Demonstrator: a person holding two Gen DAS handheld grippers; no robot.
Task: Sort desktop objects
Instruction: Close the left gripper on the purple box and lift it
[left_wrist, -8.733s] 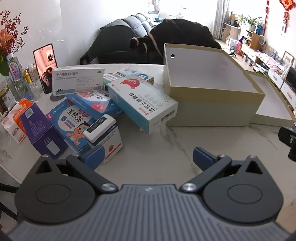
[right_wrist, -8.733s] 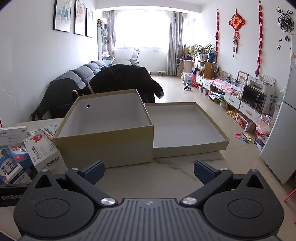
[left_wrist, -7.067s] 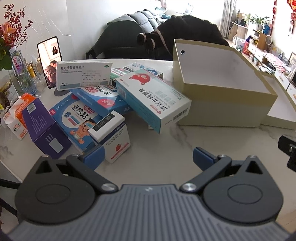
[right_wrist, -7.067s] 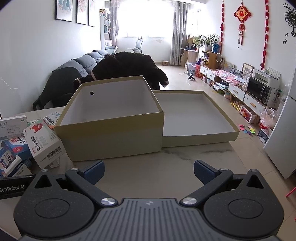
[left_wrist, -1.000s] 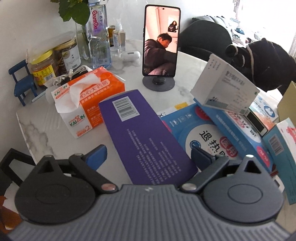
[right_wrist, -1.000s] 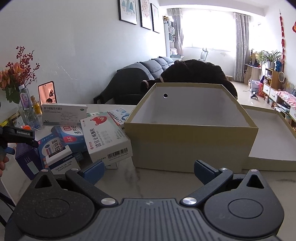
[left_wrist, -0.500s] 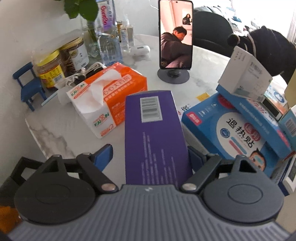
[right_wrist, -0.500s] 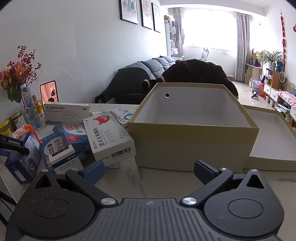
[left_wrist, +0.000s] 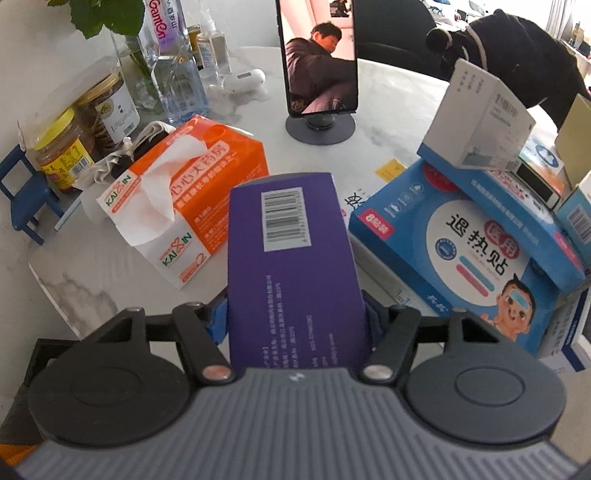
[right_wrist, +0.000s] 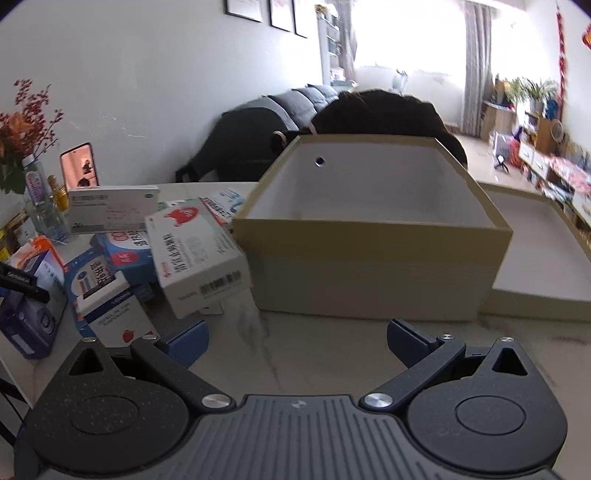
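Left gripper (left_wrist: 295, 317): jaws drawn in against the 2 long sides of the purple carton (left_wrist: 291, 258), pinching it near its close end. The carton runs straight ahead out of the jaws, barcode face up. In the right wrist view it appears tilted, low at the tabletop (right_wrist: 303, 354) edge; whether its far end has left the surface, I cannot tell.

Ahead-left of these jaws: orange tissue box (left_wrist: 184, 192), close beside the carton. Ahead-right: blue fever-patch box (left_wrist: 469, 254) with more medicine boxes piled on it, a white one (left_wrist: 476, 125) propped on top. Straight ahead, beyond the carton: phone on a stand (left_wrist: 319, 70).

Step in hand (judgement): grasp on the purple carton made, carry to follow. The open cardboard box (right_wrist: 369, 236) looks the likely bin; what shows of its inside holds nothing, though its floor is mostly hidden behind the near wall.

Next move calls for: lifting the carton clear of the tissue box and the blue pile, swinging it rightward over the cardboard rim, then releasing inside.

Right gripper (right_wrist: 295, 338): jaws spread wide, holding nothing, touching nothing, hovering above bare marble. Ahead-left: white box with strawberry print (right_wrist: 114, 314) and the red-bear medicine box (right_wrist: 192, 251). Straight ahead: the cardboard box's near wall. Ahead-right: its lid (right_wrist: 543, 254), lying open side up against the box.
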